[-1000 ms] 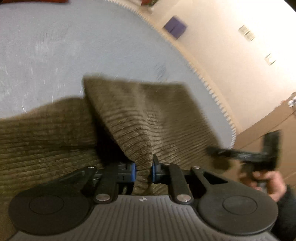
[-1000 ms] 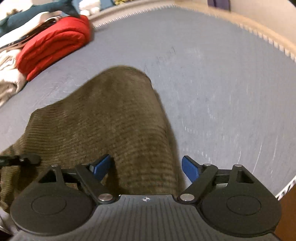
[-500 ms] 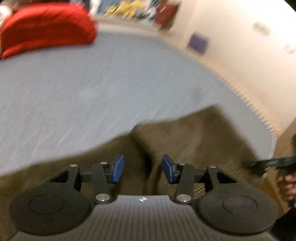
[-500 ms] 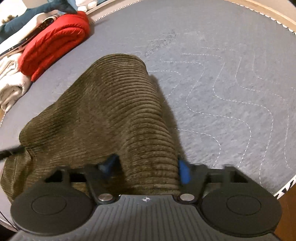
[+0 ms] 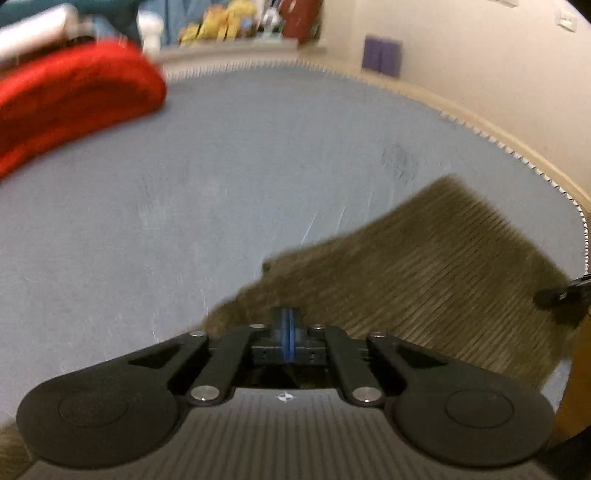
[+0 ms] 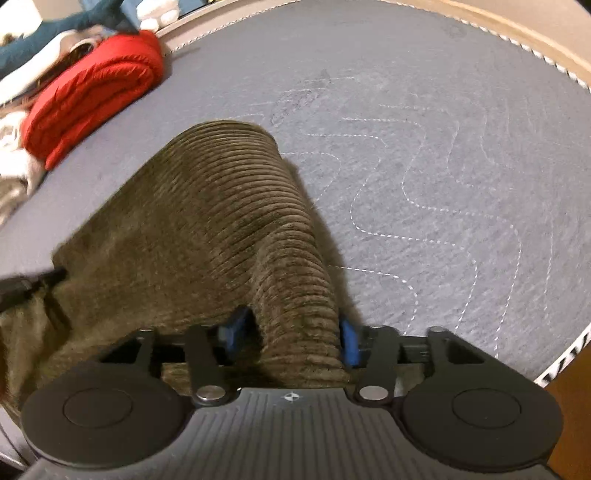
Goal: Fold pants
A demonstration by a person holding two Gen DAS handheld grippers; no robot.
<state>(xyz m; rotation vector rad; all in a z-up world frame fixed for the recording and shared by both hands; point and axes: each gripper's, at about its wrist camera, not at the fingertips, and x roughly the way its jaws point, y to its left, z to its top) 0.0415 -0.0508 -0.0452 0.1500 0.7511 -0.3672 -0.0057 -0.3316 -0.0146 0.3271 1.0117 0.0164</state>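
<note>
Left gripper (image 5: 289, 334) jaws closed since; pants (image 6: 221, 229) edge blurred.

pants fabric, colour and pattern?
Olive-brown ribbed corduroy pants; ribs clearest in the right wrist view.

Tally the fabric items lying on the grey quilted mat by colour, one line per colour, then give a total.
Olive-brown corduroy pants: 1
Red folded padded garment: 1
Teal cloth at the mat's far edge: 1
White cloths, a jumbled pile, pieces not separable: at least 1
Total: at least 4
</note>
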